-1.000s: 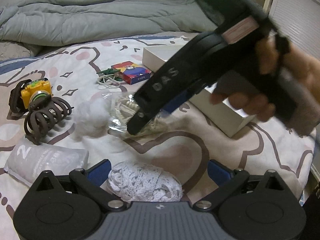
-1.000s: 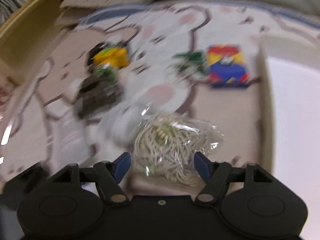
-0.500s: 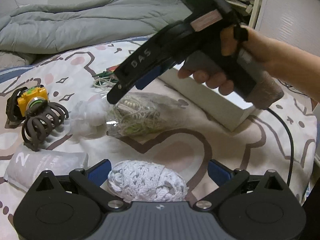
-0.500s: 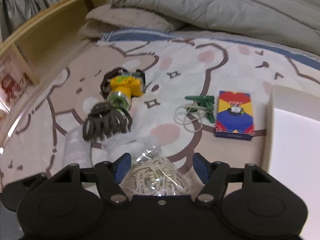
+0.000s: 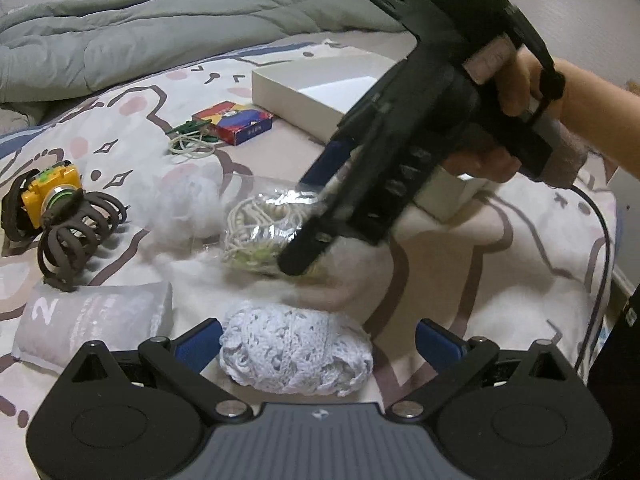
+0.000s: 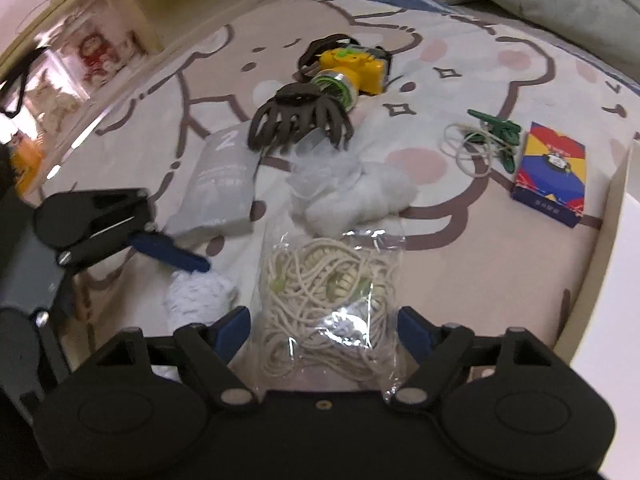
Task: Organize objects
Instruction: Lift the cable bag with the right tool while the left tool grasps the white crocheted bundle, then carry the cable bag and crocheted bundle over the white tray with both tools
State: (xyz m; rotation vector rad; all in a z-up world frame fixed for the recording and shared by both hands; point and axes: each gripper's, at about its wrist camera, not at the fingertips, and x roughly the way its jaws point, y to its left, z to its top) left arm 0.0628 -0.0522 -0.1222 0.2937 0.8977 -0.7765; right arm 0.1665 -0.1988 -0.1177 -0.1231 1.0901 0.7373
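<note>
A clear bag of cream cord (image 6: pixel 328 292) lies on the patterned bedsheet between the open fingers of my right gripper (image 6: pixel 324 326); it also shows in the left wrist view (image 5: pixel 260 232), with the right gripper (image 5: pixel 316 216) lowered over it. A white lace bundle (image 5: pixel 296 352) lies between the open fingers of my left gripper (image 5: pixel 318 338), which also shows in the right wrist view (image 6: pixel 188 264) beside the lace (image 6: pixel 196 296). Neither gripper holds anything.
A white box (image 5: pixel 320 92) stands at the right. On the sheet lie a brown hair claw (image 6: pixel 298 118), a yellow headlamp (image 6: pixel 352 68), a grey packet (image 6: pixel 222 184), white fluff (image 6: pixel 356 196), a card pack (image 6: pixel 550 174), and green clips with rubber bands (image 6: pixel 486 140).
My right gripper rose and pulled back from the cord bag, then came down over it again. The left gripper stayed around the lace bundle.
</note>
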